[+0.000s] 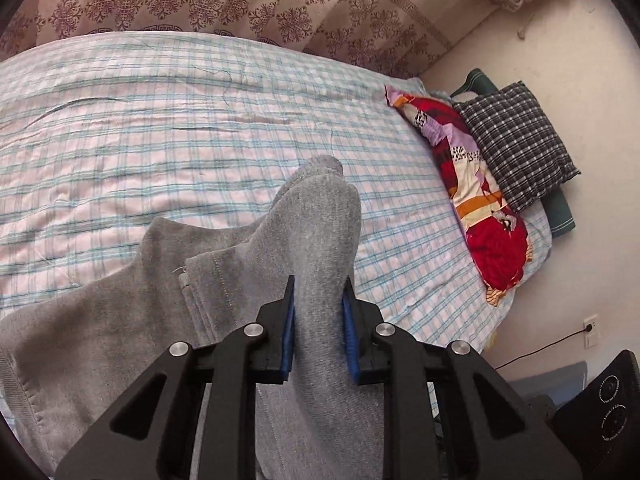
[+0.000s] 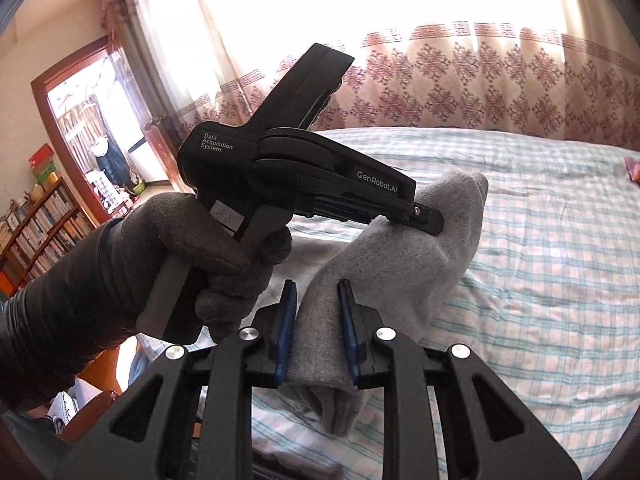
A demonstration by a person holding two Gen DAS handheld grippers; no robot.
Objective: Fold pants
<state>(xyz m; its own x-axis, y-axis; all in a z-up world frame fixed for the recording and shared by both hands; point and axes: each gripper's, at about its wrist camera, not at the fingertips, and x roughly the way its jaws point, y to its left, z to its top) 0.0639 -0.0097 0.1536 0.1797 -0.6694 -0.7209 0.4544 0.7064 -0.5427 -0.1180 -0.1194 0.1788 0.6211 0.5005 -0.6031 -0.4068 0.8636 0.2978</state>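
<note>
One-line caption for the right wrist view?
Both hand-held grippers, right and left, pinch the grey pants raised above the checked bedsheet.

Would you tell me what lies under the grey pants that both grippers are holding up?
Under the grey pants lies the checked bed cover, visible all around them. The part directly beneath the cloth is covered, so anything there cannot be seen.

Pants between my claws, over the bed

My left gripper (image 1: 319,320) and right gripper (image 2: 317,328) each clamp a bunch of the pants (image 1: 312,240); the bed (image 1: 160,128) lies beneath; two pillows (image 1: 516,144) far right; the curtain (image 1: 224,4) behind.
</note>
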